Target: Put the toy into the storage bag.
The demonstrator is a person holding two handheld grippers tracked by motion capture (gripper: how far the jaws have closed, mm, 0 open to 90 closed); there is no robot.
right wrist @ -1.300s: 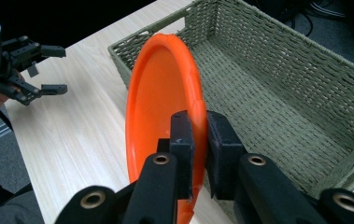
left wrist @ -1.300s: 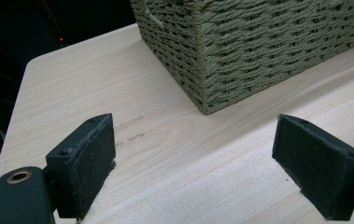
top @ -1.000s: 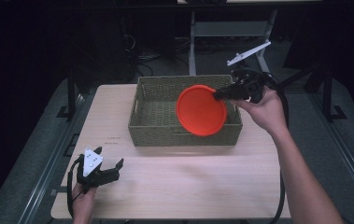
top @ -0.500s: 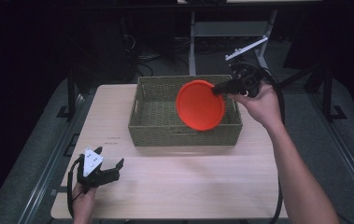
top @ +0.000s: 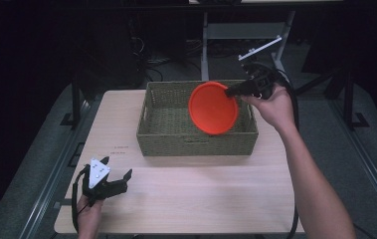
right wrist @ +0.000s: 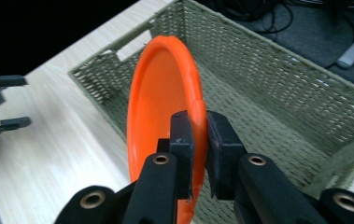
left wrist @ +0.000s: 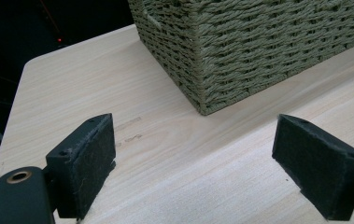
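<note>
The right tongs [right wrist: 197, 135] pinch the rim of a round orange plastic plate [top: 213, 108], held tilted above the rectangular woven olive-green basket [top: 163, 130]. The left tongs [top: 112, 178] rest spread apart on the pale wooden worktop [top: 201, 194].

A pale wood-grain worktop [top: 186, 199] is set in a dim room, lit from above while the surroundings are left in near darkness. Grey floor [top: 370, 134] is seen on both sides of it. Beyond the far edge, a grey metal stand [top: 248, 32] is placed upright, and loose black cables [top: 163, 74] are strewn on the floor beside it.
</note>
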